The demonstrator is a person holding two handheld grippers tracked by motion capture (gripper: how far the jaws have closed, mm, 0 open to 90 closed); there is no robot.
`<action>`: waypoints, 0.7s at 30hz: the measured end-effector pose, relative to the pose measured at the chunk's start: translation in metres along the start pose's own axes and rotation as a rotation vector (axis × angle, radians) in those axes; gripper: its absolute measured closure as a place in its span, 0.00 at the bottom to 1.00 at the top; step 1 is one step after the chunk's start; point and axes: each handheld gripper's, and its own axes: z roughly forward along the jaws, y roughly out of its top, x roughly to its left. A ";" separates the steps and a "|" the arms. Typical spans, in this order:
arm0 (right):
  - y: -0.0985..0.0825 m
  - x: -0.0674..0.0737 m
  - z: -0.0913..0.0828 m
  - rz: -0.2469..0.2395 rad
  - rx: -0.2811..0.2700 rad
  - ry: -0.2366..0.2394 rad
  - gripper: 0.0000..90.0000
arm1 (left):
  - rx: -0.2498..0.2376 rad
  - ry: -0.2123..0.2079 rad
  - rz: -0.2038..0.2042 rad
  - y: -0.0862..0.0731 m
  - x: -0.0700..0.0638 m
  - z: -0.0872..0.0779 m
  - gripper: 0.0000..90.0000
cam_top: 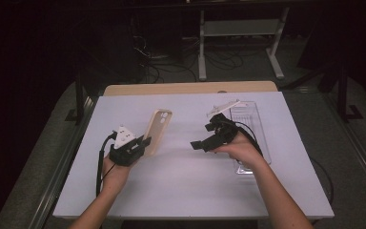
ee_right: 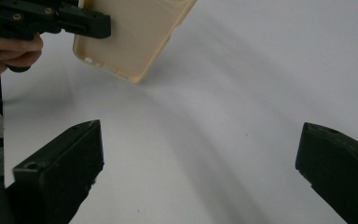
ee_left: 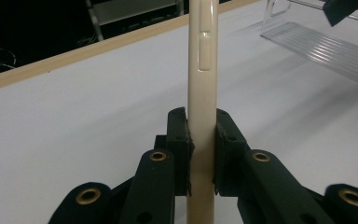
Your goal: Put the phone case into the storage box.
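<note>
A beige phone case is held up above the white table, tilted, in my left gripper. In the left gripper view the case stands edge-on between the two black pads, which press on both of its sides. My right gripper hovers at mid-table with its jaws wide apart and nothing between them. The right gripper view looks toward the case and the left gripper beyond it.
A clear plastic tray lies on the right side of the table behind the right hand; it also appears as the clear tray in the left gripper view. A wooden strip runs along the table's far edge.
</note>
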 end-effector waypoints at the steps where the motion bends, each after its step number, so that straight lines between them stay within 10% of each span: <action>1: 0.001 0.000 0.001 0.002 -0.003 0.000 0.00 | -0.001 -0.001 -0.002 0.000 -0.001 0.001 0.88; 21: 0.009 0.009 0.030 0.026 -0.063 0.015 0.00 | -0.018 0.007 -0.004 0.003 -0.012 0.005 0.88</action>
